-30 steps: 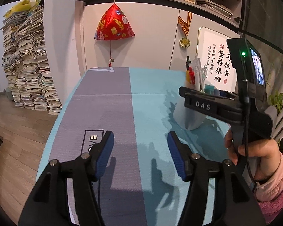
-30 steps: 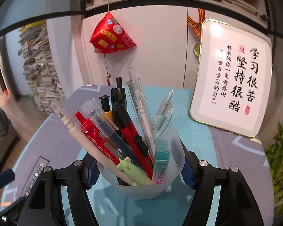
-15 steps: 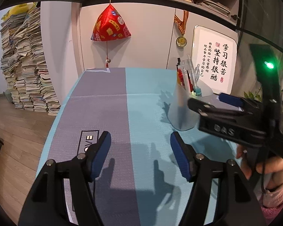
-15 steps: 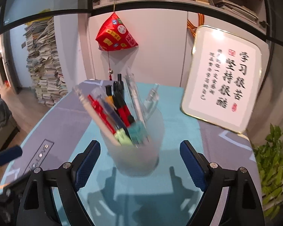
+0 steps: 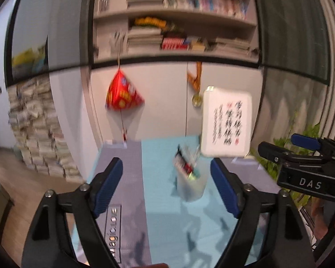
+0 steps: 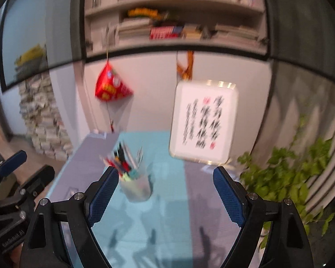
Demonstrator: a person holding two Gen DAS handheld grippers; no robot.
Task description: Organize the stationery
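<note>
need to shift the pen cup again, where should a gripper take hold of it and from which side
Grip the pen cup low on its frosted wall, one pad on each side, coming in level from the near edge of the table. It stands upright and round, and the pens fan out above the rim, so a grasp from above looks blocked.

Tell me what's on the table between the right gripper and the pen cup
Nothing: only bare teal mat between the right gripper and the pen cup, seen in the right wrist view.

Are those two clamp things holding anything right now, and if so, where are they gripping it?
Nothing is held. The left gripper and the right gripper are both open, and the frosted translucent plastic cup of pens stands free on the table.
</note>
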